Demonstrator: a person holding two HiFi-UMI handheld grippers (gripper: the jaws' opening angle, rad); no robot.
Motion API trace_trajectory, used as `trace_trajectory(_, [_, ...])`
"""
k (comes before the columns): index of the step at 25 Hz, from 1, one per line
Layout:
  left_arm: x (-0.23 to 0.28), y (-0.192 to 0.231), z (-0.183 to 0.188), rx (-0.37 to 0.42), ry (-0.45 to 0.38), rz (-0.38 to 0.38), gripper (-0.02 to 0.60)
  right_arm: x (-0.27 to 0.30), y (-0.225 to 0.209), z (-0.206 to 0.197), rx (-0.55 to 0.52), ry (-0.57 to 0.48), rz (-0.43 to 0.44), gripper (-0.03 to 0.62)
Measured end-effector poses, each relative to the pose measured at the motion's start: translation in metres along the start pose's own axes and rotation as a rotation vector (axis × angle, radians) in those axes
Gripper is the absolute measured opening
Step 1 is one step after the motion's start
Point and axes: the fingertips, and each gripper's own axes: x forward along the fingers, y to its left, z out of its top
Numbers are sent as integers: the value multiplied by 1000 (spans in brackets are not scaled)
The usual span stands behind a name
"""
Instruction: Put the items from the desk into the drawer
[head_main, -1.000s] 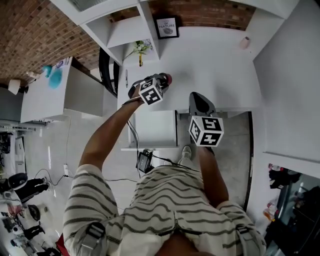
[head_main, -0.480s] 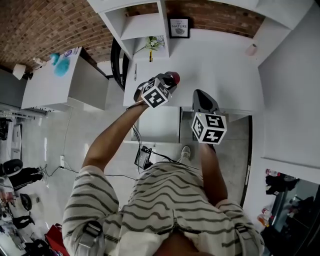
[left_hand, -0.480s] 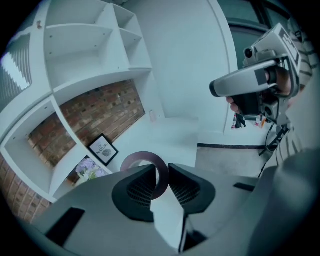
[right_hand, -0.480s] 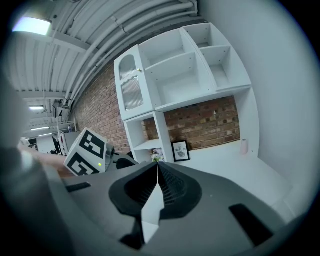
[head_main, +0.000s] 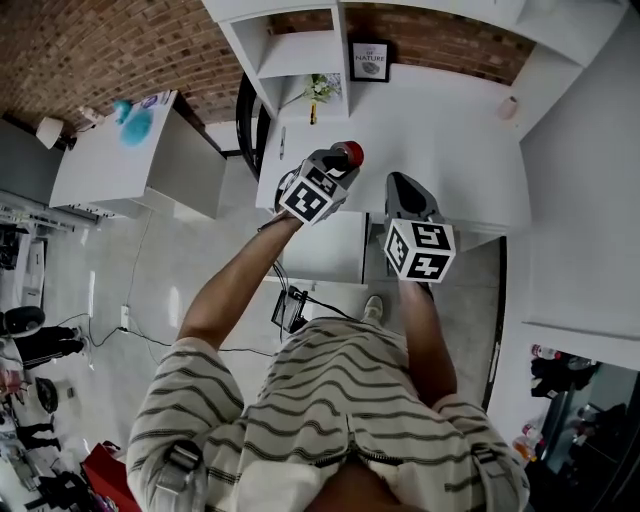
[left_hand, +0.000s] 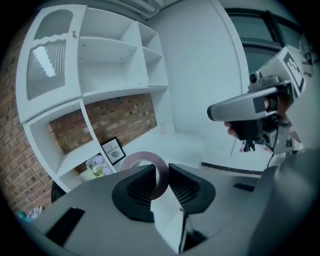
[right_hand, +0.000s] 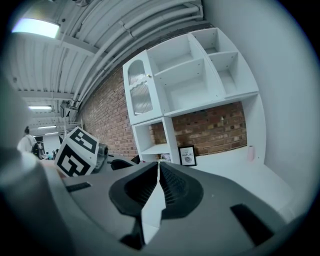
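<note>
My left gripper (head_main: 344, 160) hangs above the white desk (head_main: 450, 150), shut on a red roll of tape (head_main: 351, 152). In the left gripper view the roll shows as a ring (left_hand: 145, 155) standing edge-on between the pads of the left gripper (left_hand: 162, 172). My right gripper (head_main: 401, 186) hovers over the desk's front edge, beside the left one, its jaws shut with nothing in them. In its own view the right gripper (right_hand: 159, 170) points at the shelf unit. A white drawer unit (head_main: 325, 247) sits under the desk's front edge.
On the desk lie a pen (head_main: 283, 143) at the left, a small vase of flowers (head_main: 315, 95), a framed print (head_main: 371, 60) against the brick wall and a small pink cup (head_main: 510, 107) at the far right. White shelves (head_main: 290, 45) rise over the desk's back left.
The left gripper has risen off the desk with the red roll and rolled a little. The right gripper has drifted slightly up and forward, still shut.
</note>
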Motion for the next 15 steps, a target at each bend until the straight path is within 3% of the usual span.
trace_trajectory(15, [-67,-4,19,-250,-210,130,83,-5,39,15,-24,-32,74,12])
